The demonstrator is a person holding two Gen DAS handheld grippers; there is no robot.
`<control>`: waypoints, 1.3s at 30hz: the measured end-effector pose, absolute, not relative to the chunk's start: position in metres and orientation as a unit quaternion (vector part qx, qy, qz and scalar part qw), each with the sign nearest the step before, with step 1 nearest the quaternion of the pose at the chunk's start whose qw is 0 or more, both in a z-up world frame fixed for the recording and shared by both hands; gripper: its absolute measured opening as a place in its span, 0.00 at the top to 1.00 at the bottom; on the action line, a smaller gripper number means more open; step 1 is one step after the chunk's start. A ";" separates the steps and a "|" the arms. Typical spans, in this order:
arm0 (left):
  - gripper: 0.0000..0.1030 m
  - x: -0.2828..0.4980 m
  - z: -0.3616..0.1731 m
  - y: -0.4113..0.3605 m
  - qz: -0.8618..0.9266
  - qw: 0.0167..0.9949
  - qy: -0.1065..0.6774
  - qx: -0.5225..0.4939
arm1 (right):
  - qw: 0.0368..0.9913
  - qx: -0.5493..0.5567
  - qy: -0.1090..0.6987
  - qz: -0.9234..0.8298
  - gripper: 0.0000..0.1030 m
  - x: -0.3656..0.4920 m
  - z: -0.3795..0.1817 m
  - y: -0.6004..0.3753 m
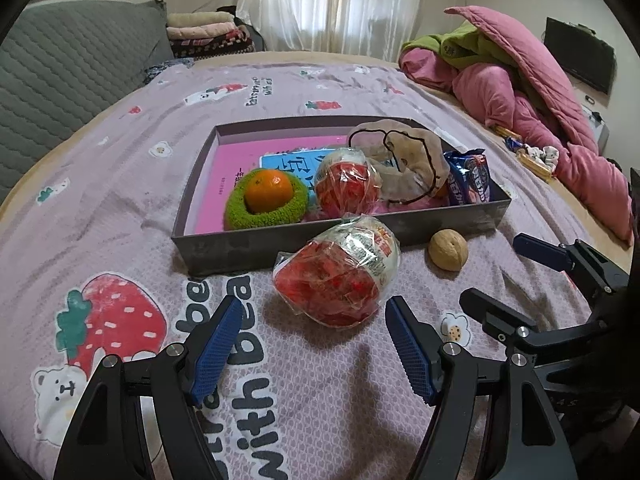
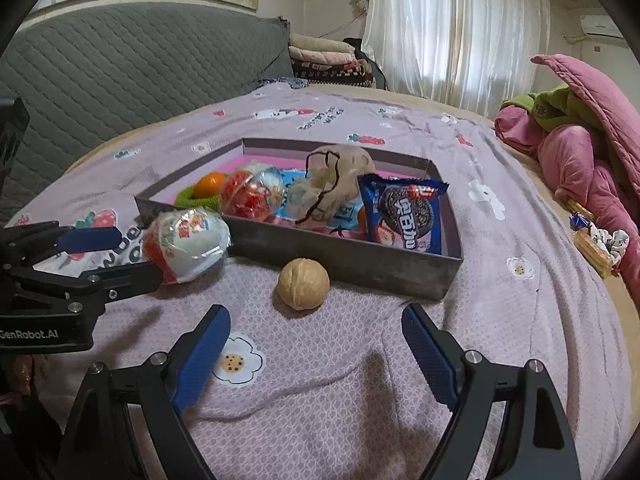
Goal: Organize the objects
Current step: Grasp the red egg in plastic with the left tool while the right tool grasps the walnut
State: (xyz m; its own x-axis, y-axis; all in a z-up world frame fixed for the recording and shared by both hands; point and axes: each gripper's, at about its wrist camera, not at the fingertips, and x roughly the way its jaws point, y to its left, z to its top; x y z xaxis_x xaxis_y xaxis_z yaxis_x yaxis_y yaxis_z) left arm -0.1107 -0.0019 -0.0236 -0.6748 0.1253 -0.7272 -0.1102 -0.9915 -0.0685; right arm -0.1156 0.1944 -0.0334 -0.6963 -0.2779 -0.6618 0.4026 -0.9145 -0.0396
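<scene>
Mostly sorted: orange [image 1: 269,190], wrapped egg [image 1: 346,186], pouch [image 1: 404,160], cookie pack [image 2: 404,216] already in the box [image 1: 280,246]. Left outside on the bedspread [image 1: 120,184]: second egg [image 1: 340,272] before wide-open left gripper [image 1: 312,344]; walnut [image 2: 303,284] ahead of wide-open right gripper [image 2: 316,356].

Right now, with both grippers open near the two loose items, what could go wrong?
The round walnut may roll off when the right gripper closes. The crinkly wrapped egg toy leans against the tray wall, so the left gripper may strike the wall or the plastic may slip.
</scene>
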 end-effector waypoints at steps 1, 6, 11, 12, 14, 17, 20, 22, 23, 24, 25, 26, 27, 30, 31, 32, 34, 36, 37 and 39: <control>0.27 -0.112 -0.024 -0.002 0.915 0.065 -0.010 -0.398 | 0.185 0.344 0.091 -0.916 0.15 -0.117 -0.035 0.194; 0.27 -0.119 -0.027 -0.004 0.914 0.068 -0.017 -0.400 | 0.185 0.346 0.091 -0.915 0.15 -0.121 -0.038 0.192; 0.27 -0.126 -0.029 0.001 0.913 0.076 -0.015 -0.400 | 0.188 0.353 0.093 -0.912 0.15 -0.126 -0.043 0.189; 0.27 -0.127 -0.030 0.002 0.913 0.077 -0.015 -0.401 | 0.188 0.352 0.094 -0.912 0.15 -0.127 -0.043 0.188; 0.27 -0.130 -0.032 0.004 0.911 0.082 -0.017 -0.405 | 0.190 0.351 0.098 -0.911 0.15 -0.129 -0.044 0.185; 0.27 -0.134 -0.035 0.007 0.910 0.083 -0.014 -0.406 | 0.188 0.352 0.102 -0.911 0.20 -0.132 -0.045 0.182; 0.27 -0.137 -0.036 0.007 0.909 0.089 -0.017 -0.408 | 0.186 0.355 0.101 -0.910 0.24 -0.136 -0.046 0.181; 0.27 -0.138 -0.037 0.007 0.909 0.089 -0.018 -0.408 | 0.184 0.358 0.100 -0.910 0.31 -0.139 -0.046 0.180; 0.27 -0.139 -0.037 0.008 0.909 0.089 -0.018 -0.407 | 0.183 0.359 0.100 -0.910 0.32 -0.140 -0.046 0.180; 0.27 -0.140 -0.038 0.007 0.908 0.090 -0.019 -0.408 | 0.182 0.360 0.101 -0.909 0.34 -0.141 -0.047 0.180; 0.27 -0.141 -0.038 0.008 0.908 0.091 -0.020 -0.409 | 0.184 0.363 0.102 -0.908 0.37 -0.143 -0.047 0.179; 0.27 -0.141 -0.039 0.008 0.908 0.091 -0.020 -0.408 | 0.184 0.364 0.103 -0.907 0.39 -0.144 -0.048 0.178; 0.27 -0.142 -0.039 0.008 0.908 0.092 -0.021 -0.408 | 0.182 0.365 0.105 -0.907 0.41 -0.145 -0.049 0.177; 0.27 -0.144 -0.040 0.009 0.907 0.095 -0.024 -0.410 | 0.183 0.368 0.110 -0.905 0.47 -0.148 -0.050 0.174; 0.27 -0.145 -0.041 0.009 0.907 0.095 -0.025 -0.410 | 0.183 0.369 0.113 -0.904 0.49 -0.149 -0.051 0.172; 0.27 -0.146 -0.041 0.009 0.906 0.096 -0.027 -0.411 | 0.183 0.369 0.114 -0.904 0.50 -0.149 -0.051 0.171; 0.27 -0.148 -0.042 0.008 0.905 0.098 -0.031 -0.413 | 0.184 0.370 0.116 -0.903 0.55 -0.151 -0.052 0.168; 0.27 -0.150 -0.043 0.007 0.905 0.099 -0.035 -0.413 | 0.186 0.372 0.112 -0.903 0.59 -0.153 -0.053 0.168; 0.27 -0.151 -0.043 0.007 0.904 0.100 -0.037 -0.413 | 0.187 0.372 0.109 -0.903 0.62 -0.153 -0.053 0.168; 0.27 -0.153 -0.045 0.007 0.904 0.103 -0.042 -0.414 | 0.193 0.373 0.105 -0.901 0.67 -0.153 -0.053 0.169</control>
